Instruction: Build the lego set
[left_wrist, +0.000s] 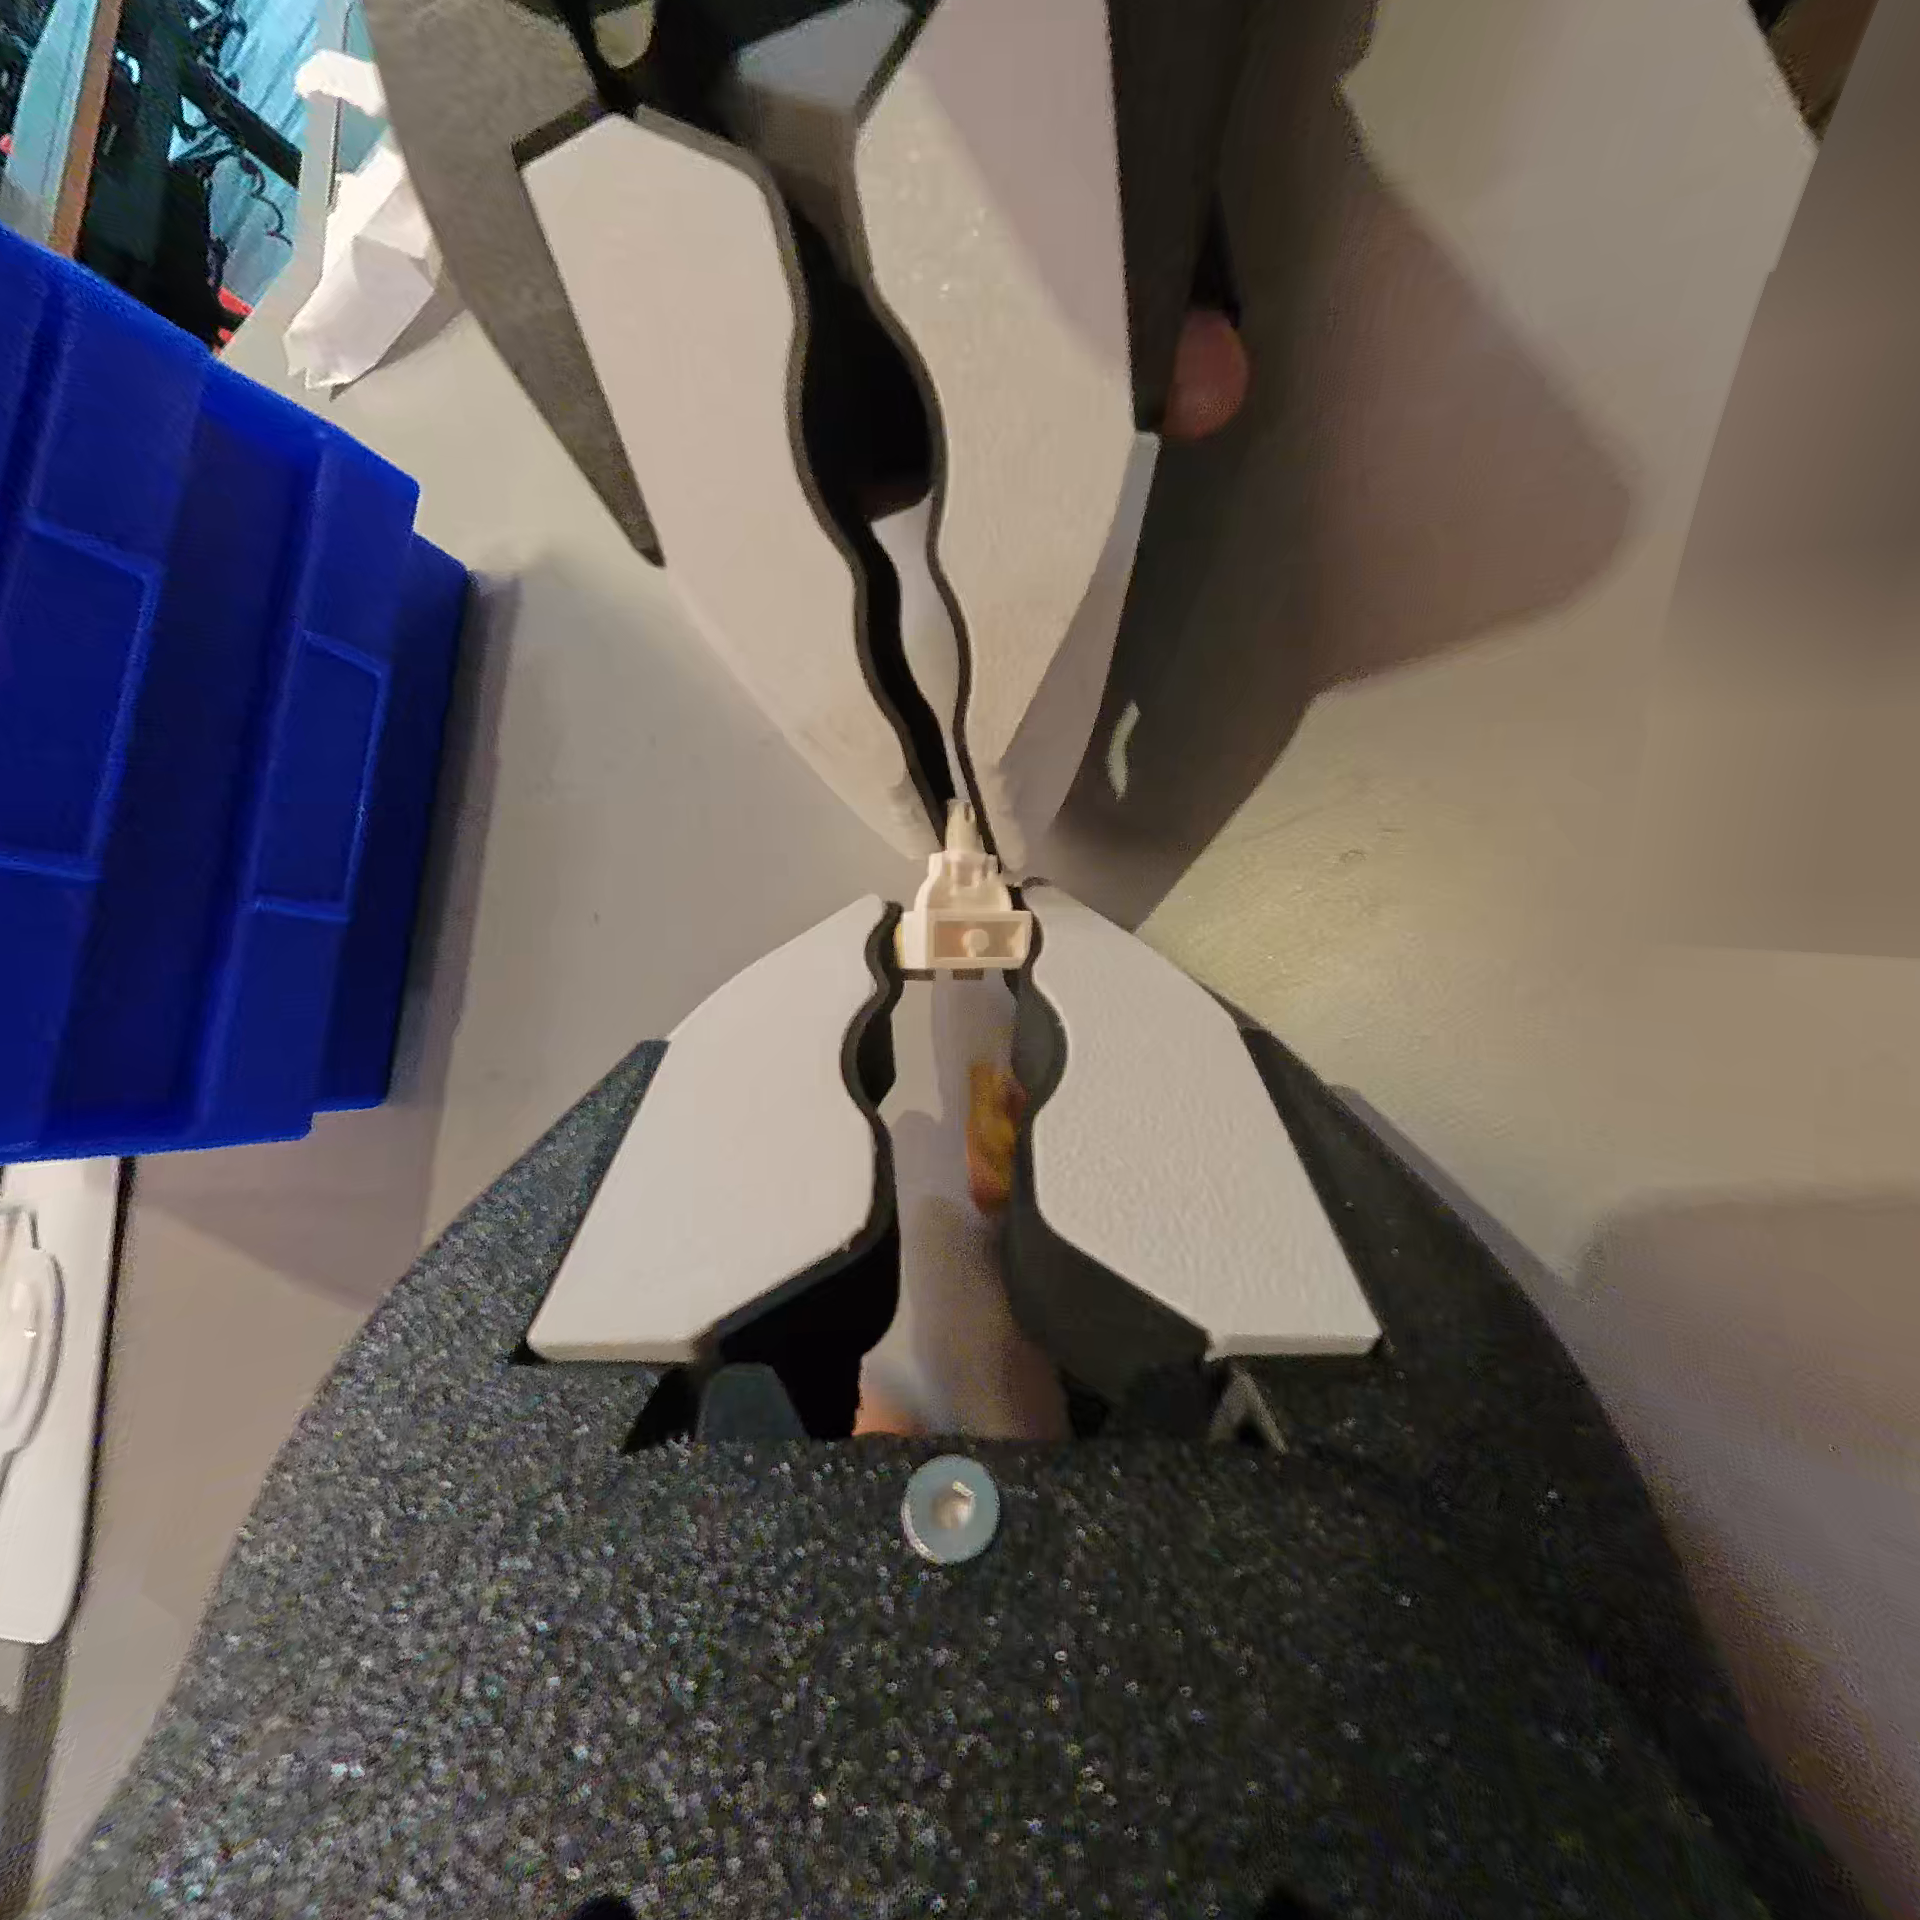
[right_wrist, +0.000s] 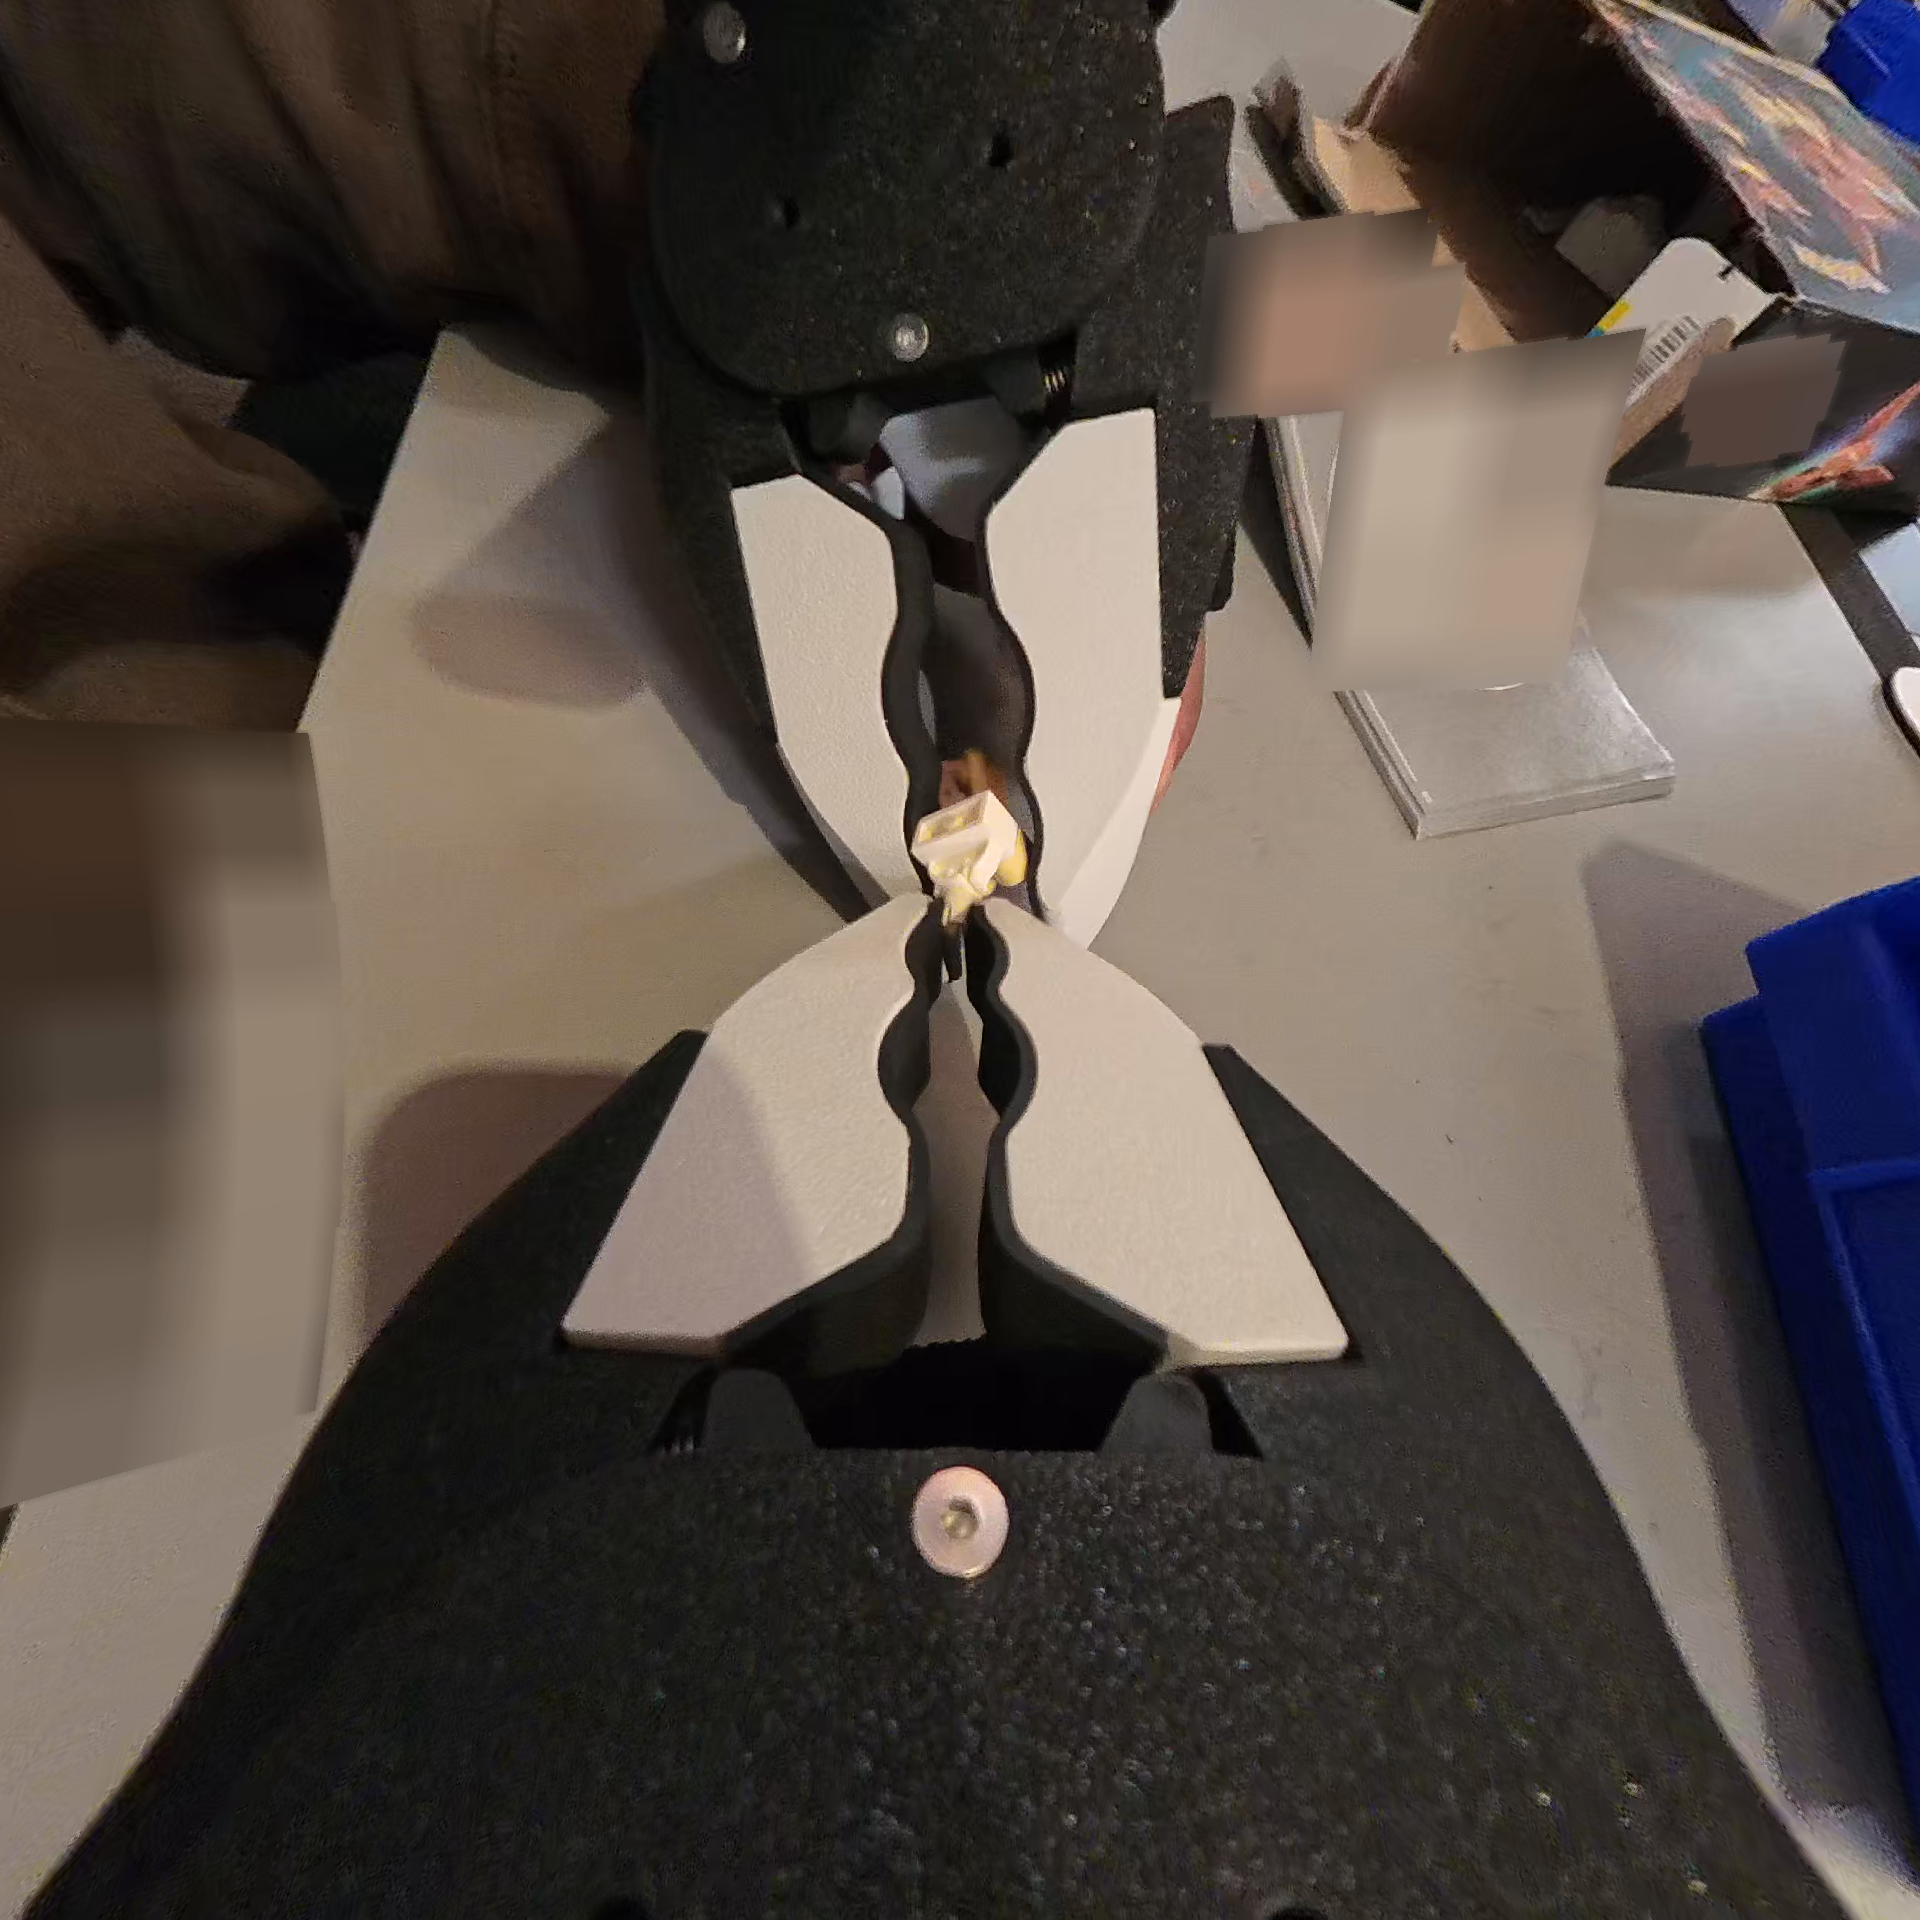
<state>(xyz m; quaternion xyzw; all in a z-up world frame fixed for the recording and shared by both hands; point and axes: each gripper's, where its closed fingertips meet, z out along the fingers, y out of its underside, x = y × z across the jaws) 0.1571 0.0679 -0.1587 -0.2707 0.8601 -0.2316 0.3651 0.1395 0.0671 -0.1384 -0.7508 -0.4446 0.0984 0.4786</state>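
Note:
My left gripper (left_wrist: 964, 927) is shut on a small white lego brick (left_wrist: 968, 943), held above the grey table with its hollow underside facing the camera. My right gripper (left_wrist: 961, 824) comes in from the top, tip to tip with the left one. It is shut on a small pale piece (left_wrist: 961, 831) that touches the brick's far side. In the right wrist view my right gripper (right_wrist: 951, 925) pinches that small piece (right_wrist: 961, 894), and the left gripper (right_wrist: 968, 831) holds the brick (right_wrist: 958, 836) just beyond. A tan bit (right_wrist: 971, 774) shows behind the brick; I cannot tell what it is.
A blue plastic bin (left_wrist: 208, 727) stands left of the grippers and also shows in the right wrist view (right_wrist: 1829, 1195). Crumpled white paper (left_wrist: 364, 270) lies beyond it. A stack of booklets (right_wrist: 1507, 748) and a printed cardboard box (right_wrist: 1662, 135) lie at the far right. The tips of both grippers are at nearly the same place.

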